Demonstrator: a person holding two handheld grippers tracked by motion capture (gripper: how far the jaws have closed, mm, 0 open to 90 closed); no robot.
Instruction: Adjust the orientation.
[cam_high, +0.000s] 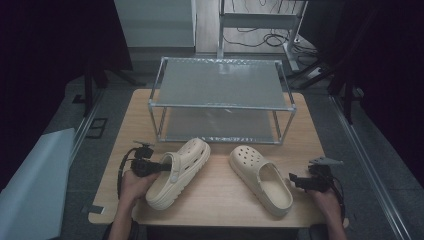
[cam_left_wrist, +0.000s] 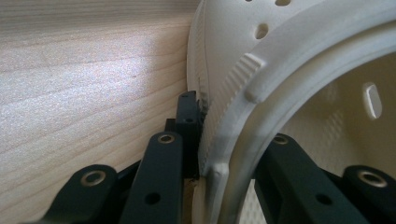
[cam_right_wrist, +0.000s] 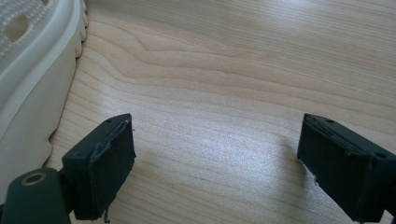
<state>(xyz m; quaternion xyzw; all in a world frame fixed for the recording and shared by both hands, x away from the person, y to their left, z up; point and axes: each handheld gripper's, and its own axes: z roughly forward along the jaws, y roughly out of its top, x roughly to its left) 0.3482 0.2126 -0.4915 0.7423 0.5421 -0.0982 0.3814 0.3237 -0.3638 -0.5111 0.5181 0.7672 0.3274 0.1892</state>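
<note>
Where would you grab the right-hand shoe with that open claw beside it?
Probably by the side wall at the heel opening. The right shoe lies sole-down, toe toward the rack, its open heel end nearest the right claw. Coming in from the shoe's right, one jaw could go inside the opening and one outside, as the left claw pinches the other shoe.
</note>
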